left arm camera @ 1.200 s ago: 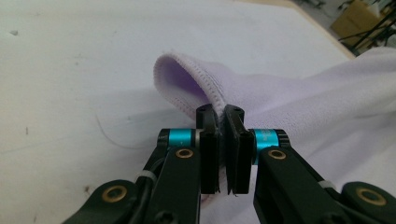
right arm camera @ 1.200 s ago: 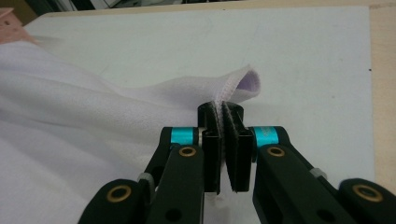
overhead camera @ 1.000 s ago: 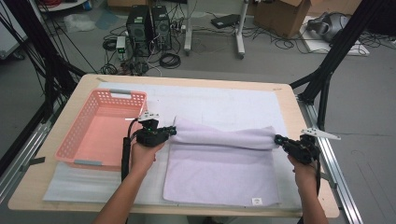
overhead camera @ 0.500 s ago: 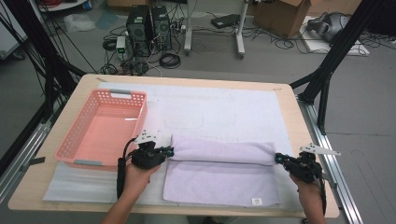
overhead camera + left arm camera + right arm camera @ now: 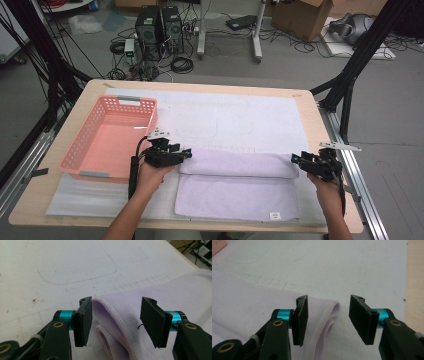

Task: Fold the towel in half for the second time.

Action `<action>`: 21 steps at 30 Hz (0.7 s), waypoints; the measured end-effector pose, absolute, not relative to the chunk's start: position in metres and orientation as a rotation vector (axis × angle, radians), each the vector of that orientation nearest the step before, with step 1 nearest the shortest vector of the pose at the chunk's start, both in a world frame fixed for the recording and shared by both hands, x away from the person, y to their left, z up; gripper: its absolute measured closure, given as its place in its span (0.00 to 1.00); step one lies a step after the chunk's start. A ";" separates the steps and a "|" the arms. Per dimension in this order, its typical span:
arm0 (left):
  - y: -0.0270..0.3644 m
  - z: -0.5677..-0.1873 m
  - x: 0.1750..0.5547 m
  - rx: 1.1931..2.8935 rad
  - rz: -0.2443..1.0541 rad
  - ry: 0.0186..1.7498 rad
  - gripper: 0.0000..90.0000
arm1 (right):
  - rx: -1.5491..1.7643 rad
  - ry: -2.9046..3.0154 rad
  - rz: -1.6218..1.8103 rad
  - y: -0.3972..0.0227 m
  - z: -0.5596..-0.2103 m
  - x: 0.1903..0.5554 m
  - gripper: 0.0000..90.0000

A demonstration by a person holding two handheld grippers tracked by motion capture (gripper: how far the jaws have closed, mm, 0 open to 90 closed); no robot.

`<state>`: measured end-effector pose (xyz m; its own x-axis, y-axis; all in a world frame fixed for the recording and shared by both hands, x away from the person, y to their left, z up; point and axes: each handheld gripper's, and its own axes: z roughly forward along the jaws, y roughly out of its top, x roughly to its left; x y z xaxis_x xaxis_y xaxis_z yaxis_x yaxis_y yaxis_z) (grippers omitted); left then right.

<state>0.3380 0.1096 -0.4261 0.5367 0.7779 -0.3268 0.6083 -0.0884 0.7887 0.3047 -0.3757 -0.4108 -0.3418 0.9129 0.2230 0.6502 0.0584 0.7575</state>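
Lilac towel (image 5: 235, 192) lay on the white mat (image 5: 240, 117) at the near edge of the counter (image 5: 65, 197), far half folded toward the person into a thick roll across the middle. Left gripper (image 5: 186, 154) at the roll's left end, right gripper (image 5: 295, 159) at its right end, each low over the mat. Jaws of both released, having just been opening; in the left gripper view the folded edge of the towel (image 5: 120, 322) sat between the pads without being pressed, and in the right gripper view the fold's corner (image 5: 329, 312) likewise lay loose in the gap of the right gripper (image 5: 327, 317) (left gripper (image 5: 115, 320) the same).

Compared with the earlier frames: fold drawn nearer the person, both grips on the cloth let go.

Open mat beyond the roll up to the far counter edge. Pink basket (image 5: 85, 150) just left of the left hand (image 5: 150, 175), its wall limiting room on that side. Right hand (image 5: 327, 192) close to the counter's right edge, beside a metal rail (image 5: 357, 175). Computer towers (image 5: 157, 27) and cables on the floor beyond.
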 end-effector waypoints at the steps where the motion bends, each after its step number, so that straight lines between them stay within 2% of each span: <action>1: 0.108 -0.429 0.342 1.793 0.192 1.170 0.48 | 1.586 2.037 1.160 -0.374 -0.412 0.311 0.51; 3: 0.105 -0.434 0.348 1.812 0.177 1.188 0.49 | 1.607 2.063 1.127 -0.368 -0.414 0.321 0.51; 5: 0.103 -0.438 0.351 1.810 0.154 1.198 0.56 | 1.629 2.099 1.083 -0.363 -0.419 0.331 0.53; 7: 0.101 -0.439 0.351 1.831 0.161 1.182 0.77 | 1.644 2.152 1.044 -0.360 -0.425 0.337 0.67; 9: 0.101 -0.437 0.347 1.818 0.193 1.151 0.92 | 1.612 2.184 1.039 -0.360 -0.425 0.337 0.88; 12: 0.104 -0.430 0.340 1.799 0.210 1.108 0.94 | 1.522 2.152 1.050 -0.360 -0.420 0.326 0.94; 21: 0.114 -0.423 0.311 1.744 0.238 1.011 0.94 | 1.418 2.072 1.159 -0.367 -0.416 0.289 0.93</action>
<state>0.3108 0.1140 -0.4229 0.6219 0.7230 -0.3008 0.5125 -0.0854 0.8544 0.2887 -0.3674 -0.4158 -0.4227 0.8955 0.1395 0.5872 0.1534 0.7948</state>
